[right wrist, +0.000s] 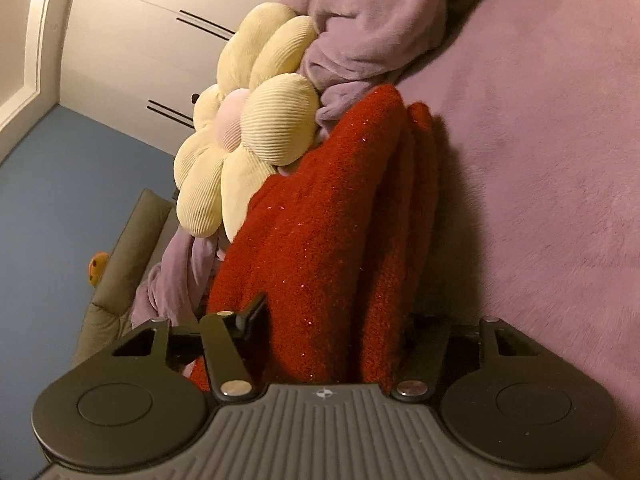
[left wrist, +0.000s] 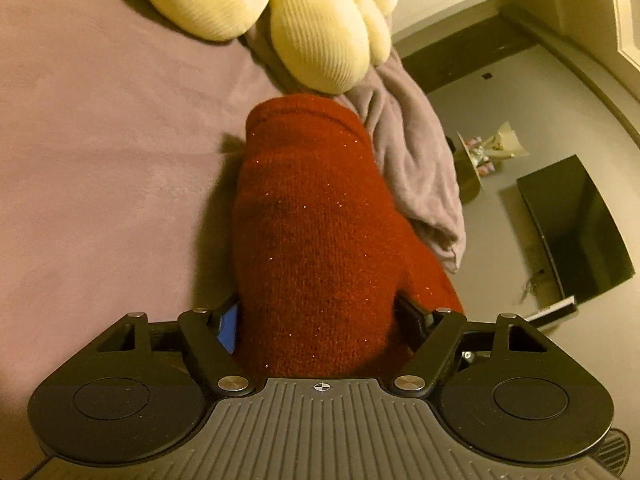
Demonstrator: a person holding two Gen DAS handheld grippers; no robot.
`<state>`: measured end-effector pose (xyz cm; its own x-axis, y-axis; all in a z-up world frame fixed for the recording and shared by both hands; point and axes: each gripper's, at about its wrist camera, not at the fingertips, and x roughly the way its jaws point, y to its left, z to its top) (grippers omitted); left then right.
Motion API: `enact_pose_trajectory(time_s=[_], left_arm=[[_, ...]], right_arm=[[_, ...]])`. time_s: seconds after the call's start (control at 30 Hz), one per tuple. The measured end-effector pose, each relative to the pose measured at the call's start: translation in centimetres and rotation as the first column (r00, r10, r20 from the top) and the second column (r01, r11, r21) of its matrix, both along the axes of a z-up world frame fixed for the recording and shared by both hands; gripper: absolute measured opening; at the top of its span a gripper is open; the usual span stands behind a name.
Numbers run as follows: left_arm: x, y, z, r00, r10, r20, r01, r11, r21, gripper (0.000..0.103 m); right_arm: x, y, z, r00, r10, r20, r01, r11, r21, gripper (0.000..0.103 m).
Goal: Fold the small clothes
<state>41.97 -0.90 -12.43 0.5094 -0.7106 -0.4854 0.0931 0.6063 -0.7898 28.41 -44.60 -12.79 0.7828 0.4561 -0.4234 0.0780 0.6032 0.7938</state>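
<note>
A red knit garment point(left wrist: 312, 208) with glitter threads lies bunched on the purple bed cover point(left wrist: 100, 140) and fills the space between the jaws of my left gripper point(left wrist: 320, 312). Its blue pad point(left wrist: 228, 330) presses against the knit on the left, and the other finger is mostly buried. In the right wrist view the same garment point(right wrist: 340, 200) stands in several folded layers between the jaws of my right gripper point(right wrist: 336, 320). Both of its fingers sit tight against the cloth, their tips hidden by it.
A cream flower cushion point(left wrist: 320, 32) point(right wrist: 248, 132) and a crumpled lilac blanket point(left wrist: 412, 152) point(right wrist: 372, 32) lie just beyond the garment at the bed's edge. Past the edge are the floor, a black box point(left wrist: 576, 224), a white wardrobe point(right wrist: 140, 60) and a grey seat point(right wrist: 128, 248).
</note>
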Motion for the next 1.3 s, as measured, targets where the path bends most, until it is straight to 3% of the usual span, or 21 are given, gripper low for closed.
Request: enact_pose_trajectory(time_s=[0.13,0.27,0.33,0.37,0.47,0.57,0.63,0.73,0.77,0.83,0.87,0.93,1.07,1.13,1.23,1.3], left_arm=[[-2.6,2.2,2.1,0.999,0.027,0.031,-0.028,0.999,0.034,0.08],[-7.7,7.6,4.5,0.992,0.117,0.041,-0.12,0.991,0.055,0.08],[-10.8,9.8,5.1,0.987,0.157,0.033,-0.16,0.982,0.103,0.083],[-12.5,10.9,5.2,0.985,0.172,0.019,-0.173,0.973,0.151,0.084],[-15.3,13.2,5.0,0.976,0.21,-0.05,-0.187,0.939,0.287,0.082],[-16.7,14.8,6.7,0.962,0.271,0.021,-0.259,0.89,0.375,0.084],[-16.2,14.4,8.2,0.955,0.281,0.091,-0.294,0.869,0.399,0.087],[-13.5,12.2,9.0,0.957,0.269,0.111,-0.291,0.867,0.404,0.093],[-11.9,11.3,8.9,0.963,0.253,0.094,-0.269,0.865,0.423,0.093],[-8.9,8.9,8.4,0.967,0.233,0.099,-0.251,0.833,0.494,0.093],[-7.2,7.9,7.7,0.971,0.219,0.097,-0.236,0.808,0.541,0.093],[-5.3,6.7,6.0,0.97,0.227,0.087,-0.233,0.759,0.609,0.09],[-2.9,6.2,2.9,0.968,0.248,0.046,-0.219,0.735,0.642,0.092],[-1.6,6.1,2.2,0.966,0.258,0.025,-0.209,0.719,0.663,0.097],[0.0,5.1,1.7,0.974,0.226,0.025,-0.171,0.658,0.733,0.101],[0.0,5.0,1.8,0.973,0.23,0.021,-0.17,0.653,0.738,0.102]], right_arm=[[-0.1,3.2,1.4,0.998,0.067,0.0,-0.067,0.998,-0.001,0.055],[-0.8,7.3,1.9,0.983,0.182,0.016,-0.183,0.982,0.048,0.055],[-1.5,9.8,2.0,0.969,0.244,0.021,-0.245,0.968,0.048,0.058],[-1.9,10.9,2.0,0.964,0.267,0.007,-0.267,0.963,0.027,0.063],[-3.0,13.9,2.6,0.958,0.269,-0.098,-0.283,0.944,-0.167,0.071],[-4.2,15.0,5.5,0.983,0.16,-0.088,-0.182,0.907,-0.381,0.075],[-4.7,16.3,8.4,0.994,0.111,-0.017,-0.105,0.862,-0.496,0.073],[-3.2,20.3,10.5,0.982,0.187,-0.013,-0.159,0.793,-0.588,0.049],[-2.2,22.0,10.4,0.974,0.221,-0.048,-0.204,0.767,-0.609,0.042],[0.5,24.6,9.1,0.96,0.252,-0.122,-0.269,0.713,-0.647,0.031],[1.7,25.5,8.4,0.959,0.242,-0.15,-0.278,0.684,-0.674,0.024],[4.1,26.2,6.6,0.957,0.218,-0.192,-0.289,0.637,-0.715,0.02],[6.6,25.8,4.1,0.963,0.182,-0.2,-0.27,0.582,-0.767,0.009],[7.8,25.5,2.9,0.968,0.171,-0.182,-0.248,0.573,-0.782,0.006],[8.9,25.0,2.4,0.974,0.154,-0.168,-0.227,0.586,-0.778,0.005],[9.3,24.4,2.3,0.974,0.154,-0.165,-0.225,0.603,-0.765,0.006]])
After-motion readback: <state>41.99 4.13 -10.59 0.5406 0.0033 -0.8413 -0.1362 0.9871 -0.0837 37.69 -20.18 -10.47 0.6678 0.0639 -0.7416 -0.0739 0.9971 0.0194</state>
